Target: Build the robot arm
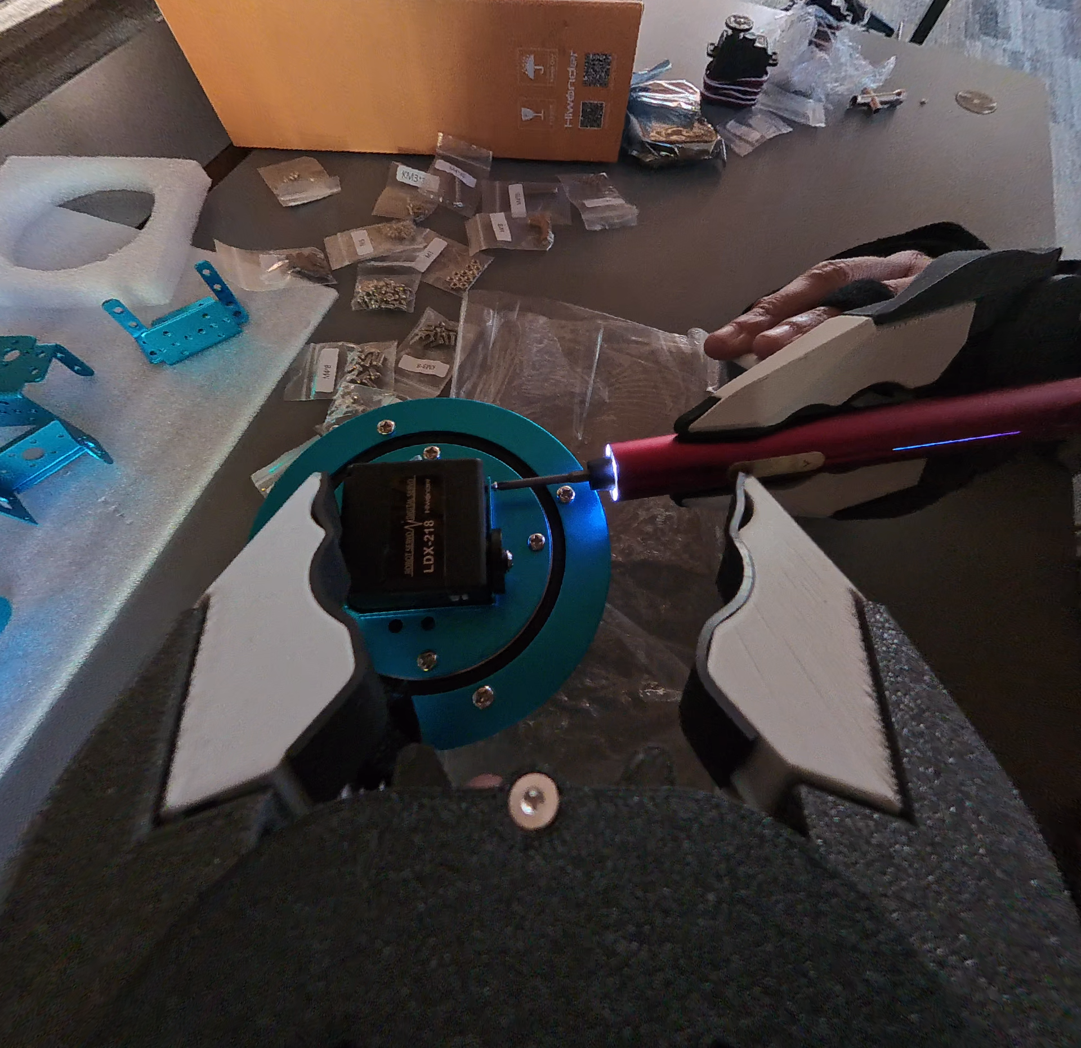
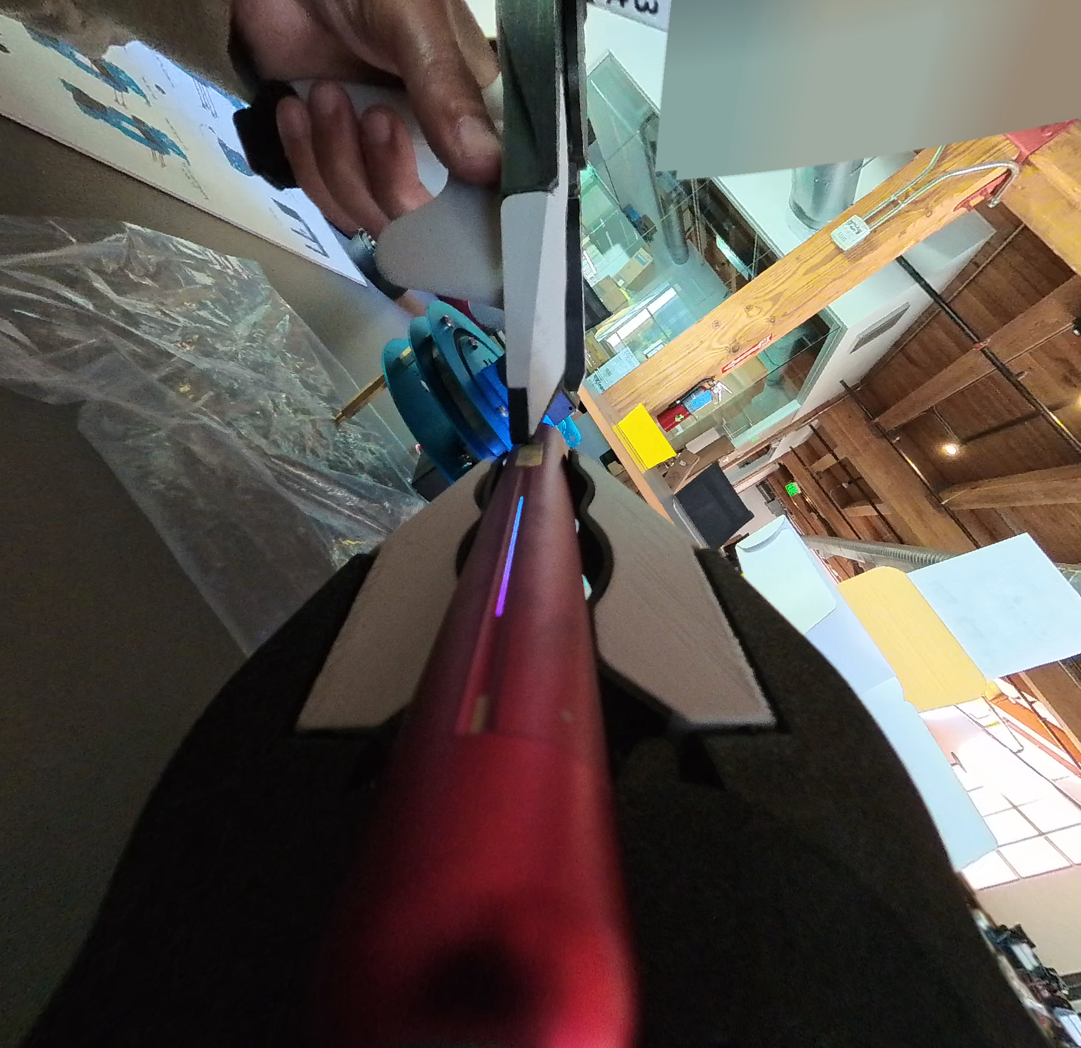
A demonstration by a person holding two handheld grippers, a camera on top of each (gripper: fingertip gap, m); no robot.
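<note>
A round blue metal base (image 1: 579,575) with a black servo (image 1: 418,537) mounted at its middle lies on the dark table. My left gripper (image 1: 532,493) is open wide over it. Its left finger (image 1: 281,610) rests against the servo's left side, and its right finger stands clear of the base. My right gripper (image 1: 696,458) is shut on a red electric screwdriver (image 1: 789,443) with its light on. The bit tip meets the servo's right edge. In the right wrist view the screwdriver (image 2: 515,669) runs between my right gripper's (image 2: 529,464) fingers toward the blue base (image 2: 444,376), partly hidden by a left gripper finger (image 2: 535,294).
An open orange cardboard box (image 1: 409,66) stands at the back. Several small bags of screws (image 1: 386,294) and clear plastic bags (image 1: 585,364) lie behind and under the base. White foam (image 1: 88,218) and blue brackets (image 1: 181,323) are at left. Another servo (image 1: 737,54) is far right.
</note>
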